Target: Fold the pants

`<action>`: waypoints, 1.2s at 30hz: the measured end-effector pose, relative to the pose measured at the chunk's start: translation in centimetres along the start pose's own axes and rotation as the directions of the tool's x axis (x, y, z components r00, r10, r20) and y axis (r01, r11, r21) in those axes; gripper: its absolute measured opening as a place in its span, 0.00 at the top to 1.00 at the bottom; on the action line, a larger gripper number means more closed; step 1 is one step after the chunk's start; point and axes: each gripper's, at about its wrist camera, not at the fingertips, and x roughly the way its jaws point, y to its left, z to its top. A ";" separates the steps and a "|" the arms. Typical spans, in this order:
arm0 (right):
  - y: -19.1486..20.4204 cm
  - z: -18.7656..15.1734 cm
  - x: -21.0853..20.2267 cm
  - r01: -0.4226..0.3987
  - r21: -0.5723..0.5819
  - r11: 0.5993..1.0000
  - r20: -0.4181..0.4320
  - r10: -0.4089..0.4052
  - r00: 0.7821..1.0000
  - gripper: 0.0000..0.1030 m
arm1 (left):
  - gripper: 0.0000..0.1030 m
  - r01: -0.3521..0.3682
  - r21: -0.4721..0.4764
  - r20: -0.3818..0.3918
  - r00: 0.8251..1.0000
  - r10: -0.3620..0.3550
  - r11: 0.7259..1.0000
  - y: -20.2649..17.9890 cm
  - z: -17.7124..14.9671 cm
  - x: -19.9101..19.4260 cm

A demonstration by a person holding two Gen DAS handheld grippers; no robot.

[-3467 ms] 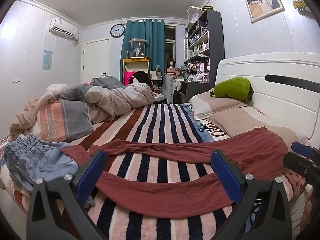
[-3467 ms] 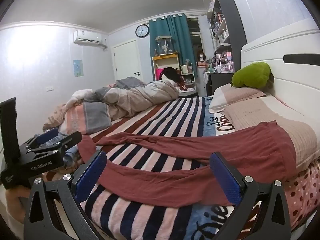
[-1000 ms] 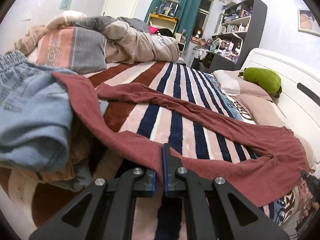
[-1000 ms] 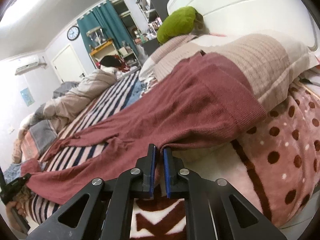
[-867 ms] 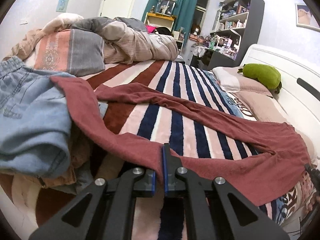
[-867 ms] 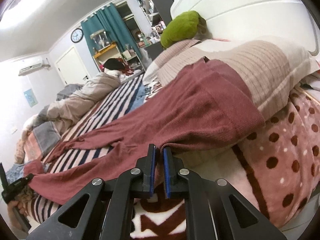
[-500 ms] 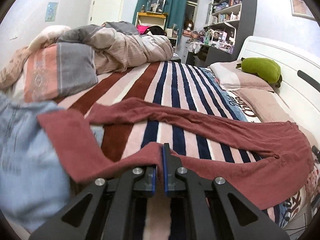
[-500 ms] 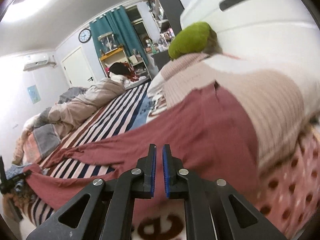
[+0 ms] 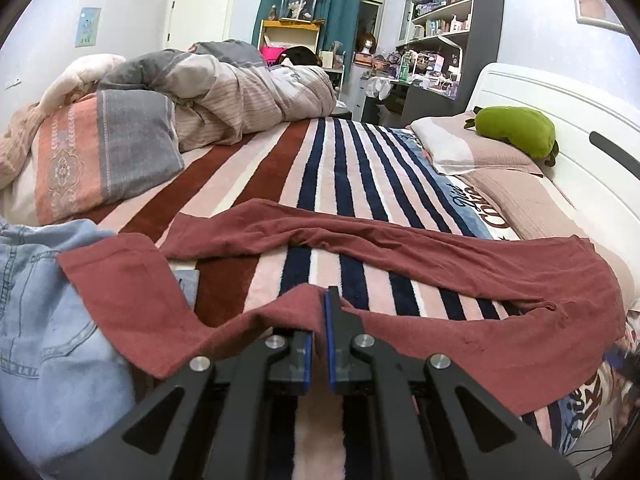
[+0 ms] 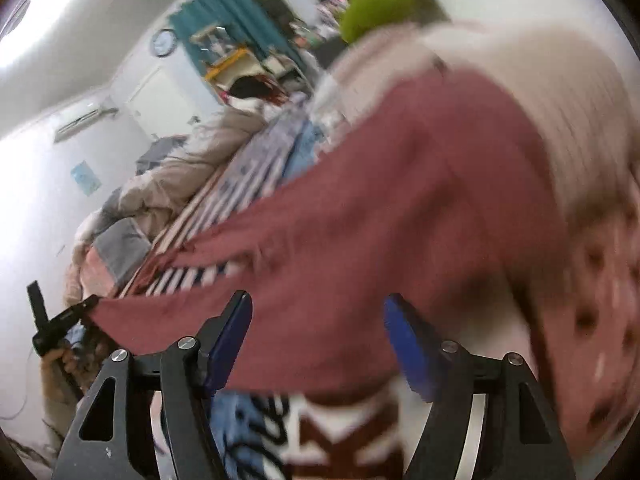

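Pants [image 9: 460, 280], dark red, lie spread across the striped blanket [image 9: 340, 168] on the bed, waist end toward the beige pillow [image 9: 532, 208] near the white headboard [image 9: 560, 120], both legs running toward the blue jeans [image 9: 44, 320] at the opposite side; the far leg lies flat, the near leg rises in a small peak at the left gripper [image 9: 318, 340]; its blue pads are pressed together on a fold of that near leg's edge. The right gripper [image 10: 318, 344] sits at the waist end, view heavily blurred; its jaws have just been opening and now stand spread, red fabric lying between them without visible pad contact. A green plush toy [image 9: 516, 130] rests on the pillows by the headboard.
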 end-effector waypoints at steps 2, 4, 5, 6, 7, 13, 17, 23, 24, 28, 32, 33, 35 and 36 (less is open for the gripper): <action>-0.7 -1.7 -0.3 0.033 0.021 0.999 -0.004 -0.033 0.999 0.36 | 0.97 0.000 0.003 -0.002 1.000 0.000 1.000 0.1 -0.1 0.0; -1.2 -2.4 -0.2 0.062 0.032 0.998 -0.007 -0.062 0.998 0.31 | 0.97 0.000 0.003 -0.007 1.000 0.000 1.000 0.0 -0.3 0.0; -1.5 -2.4 0.1 0.055 0.044 0.997 -0.013 -0.055 0.998 0.30 | 0.97 0.002 0.002 -0.010 1.000 -0.002 1.000 0.0 -0.5 0.0; -1.7 -2.5 0.3 0.039 0.057 0.998 -0.015 -0.038 0.999 0.29 | 0.97 0.003 0.001 -0.014 1.000 -0.003 1.000 0.0 -0.7 0.0; -1.8 -2.4 0.6 0.027 0.062 0.998 -0.013 -0.026 1.000 0.27 | 0.97 0.004 0.001 -0.017 1.000 -0.004 1.000 0.0 -0.9 0.0; -0.6 -1.7 2.3 0.013 0.003 1.000 -0.016 -0.013 1.000 0.78 | 0.97 0.002 0.002 -0.019 1.000 -0.002 1.000 -0.3 -1.2 0.1; 0.5 -1.2 2.4 0.026 -0.042 0.999 -0.010 -0.026 1.000 0.96 | 0.97 -0.003 0.017 -0.018 1.000 0.003 1.000 -0.4 -1.1 -0.1; 1.3 1.3 1.5 0.002 -0.051 0.999 0.069 0.002 0.998 0.98 | 0.97 -0.009 0.018 -0.013 1.000 0.009 1.000 -0.2 -0.3 0.2; 1.4 1.9 1.5 0.003 -0.060 0.998 0.082 0.002 0.997 0.98 | 0.97 -0.011 0.023 -0.012 1.000 0.012 1.000 -0.2 0.0 0.4; 2.4 5.2 2.1 0.022 -0.110 0.994 0.131 -0.007 0.991 0.99 | 0.97 -0.031 0.052 -0.006 0.999 0.031 0.998 -0.7 1.7 1.6; 3.2 8.5 3.6 0.047 -0.154 0.987 0.149 -0.024 0.988 0.99 | 0.97 -0.050 0.056 -0.013 0.999 0.051 0.997 -0.6 4.0 4.0; 3.3 9.3 3.9 0.053 -0.162 0.985 0.151 -0.029 0.988 0.99 | 0.97 -0.057 0.055 -0.019 0.998 0.058 0.997 -0.6 4.6 4.8; 3.8 10.6 4.8 0.070 -0.189 0.979 0.155 -0.041 0.987 0.99 | 0.97 -0.074 0.067 -0.038 0.996 0.077 0.995 -0.7 5.6 6.7; 4.1 11.1 5.3 0.081 -0.205 0.975 0.158 -0.049 0.986 0.99 | 0.97 -0.082 0.073 -0.048 0.995 0.085 0.994 -0.7 6.1 7.7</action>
